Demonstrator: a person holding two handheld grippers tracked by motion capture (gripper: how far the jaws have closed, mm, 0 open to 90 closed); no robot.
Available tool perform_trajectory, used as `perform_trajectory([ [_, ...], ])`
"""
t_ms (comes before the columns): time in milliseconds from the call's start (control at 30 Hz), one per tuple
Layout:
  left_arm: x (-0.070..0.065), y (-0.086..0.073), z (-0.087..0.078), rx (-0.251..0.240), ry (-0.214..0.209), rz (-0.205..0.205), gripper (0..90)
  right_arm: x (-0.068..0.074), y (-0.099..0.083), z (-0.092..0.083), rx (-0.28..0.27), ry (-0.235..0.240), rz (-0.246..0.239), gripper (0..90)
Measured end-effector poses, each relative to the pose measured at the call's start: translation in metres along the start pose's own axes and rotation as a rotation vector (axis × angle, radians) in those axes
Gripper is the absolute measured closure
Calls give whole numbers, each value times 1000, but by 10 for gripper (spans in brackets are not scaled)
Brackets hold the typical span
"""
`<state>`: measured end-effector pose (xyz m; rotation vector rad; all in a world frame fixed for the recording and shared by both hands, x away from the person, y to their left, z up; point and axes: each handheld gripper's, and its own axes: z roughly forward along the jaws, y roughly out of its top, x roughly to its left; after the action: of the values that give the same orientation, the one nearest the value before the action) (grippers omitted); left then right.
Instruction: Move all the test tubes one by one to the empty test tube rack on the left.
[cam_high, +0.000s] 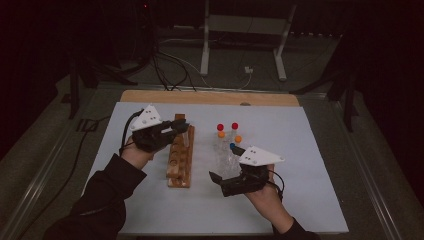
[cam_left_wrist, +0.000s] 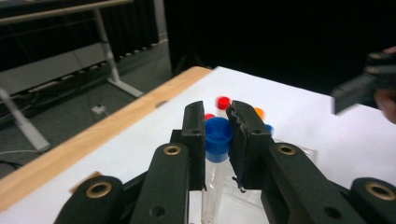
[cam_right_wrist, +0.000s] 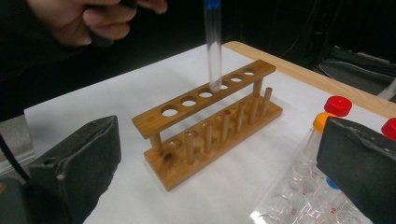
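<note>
Blue-capped test tube (cam_left_wrist: 215, 154) sits clamped between the left gripper (cam_high: 181, 129) pads just under the cap, hanging upright over the wooden rack (cam_right_wrist: 210, 121), its rounded tip at or just inside one of the middle holes of the top bar. For a clean insert, the left gripper likely needs to keep the tube vertical, centre the tip on the hole, lower slowly so glass doesn't scrape the hole edge, and let go only once the bottom seats; tilt risks jamming or tipping the light rack. Right gripper (cam_high: 227, 167) hovers with jaws spread wide and nothing between them, near the clear plastic tray (cam_high: 226, 159) holding the remaining tubes; it could steady the rack if it shifts. Tube is clear, smooth, thin-walled and cylindrical, probably slippery; cap is blue ribbed plastic. Rack is varnished wood: flat base, row of upright pegs, top bar with round holes on two posts. Other tubes carry a red cap (cam_right_wrist: 338, 105) and an orange cap (cam_right_wrist: 323, 121). Pads are black, rubbery, with worn edges. White sheet (cam_high: 300, 130) covers a wooden table (cam_high: 200, 96).
</note>
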<state>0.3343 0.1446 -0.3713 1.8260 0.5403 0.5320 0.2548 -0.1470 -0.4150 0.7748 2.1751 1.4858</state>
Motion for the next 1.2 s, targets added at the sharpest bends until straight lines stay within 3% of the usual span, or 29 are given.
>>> perform_trajectory([
  [400, 34, 5, 8, -28, 103, -43, 780, -2, 2, -5, -13, -2, 3, 0],
  [567, 45, 2, 15, -12, 148, -33, 780, -2, 2, -5, -9, 2, 5, 0],
  [633, 50, 1, 16, -21, 150, -57, 780, -2, 2, -6, -8, 9, 6, 0],
  [800, 58, -5, 26, -17, 173, -58, 780, -4, 3, -7, -15, 8, 15, 0],
  [867, 62, -8, 30, -25, 168, -85, 780, -4, 2, -7, -16, 6, 12, 0],
  [1033, 68, -18, 41, -6, 200, -82, 780, -3, 2, -7, -17, 7, 13, 0],
  [1200, 72, -30, 49, 12, 195, -112, 780, -4, 1, -6, -15, 11, 19, 0],
])
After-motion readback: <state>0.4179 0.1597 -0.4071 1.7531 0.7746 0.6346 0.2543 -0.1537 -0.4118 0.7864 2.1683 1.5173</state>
